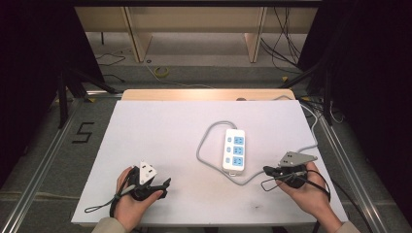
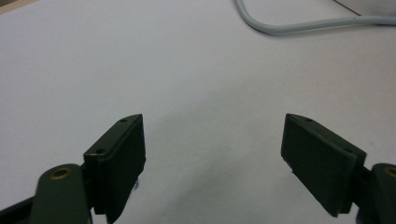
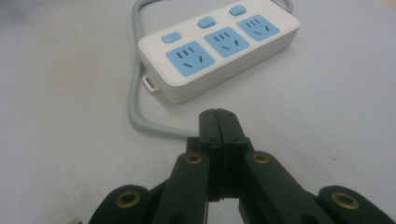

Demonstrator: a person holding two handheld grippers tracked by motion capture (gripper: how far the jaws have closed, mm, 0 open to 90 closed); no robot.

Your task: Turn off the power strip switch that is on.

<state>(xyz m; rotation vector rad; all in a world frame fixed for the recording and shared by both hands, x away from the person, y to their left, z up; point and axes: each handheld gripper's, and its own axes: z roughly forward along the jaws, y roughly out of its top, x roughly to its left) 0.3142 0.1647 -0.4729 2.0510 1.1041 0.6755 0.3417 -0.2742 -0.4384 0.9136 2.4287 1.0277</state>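
Right claw [image 3: 219, 113]: pressed together, pinching nothing, low on table [image 1: 160, 126], aimed at strip [image 1: 234, 151]. Left claw [image 2: 212, 163]: spread wide, empty, over bare table. Step judged: approach to strip, nothing grasped yet. Next move likely calls for a short advance toward 11 o'clock, perhaps to press a switch [image 3: 171, 37]. Strip: near right claw, at 11 o'clock, apart; cable [image 3: 140, 112] passing just ahead of tips.
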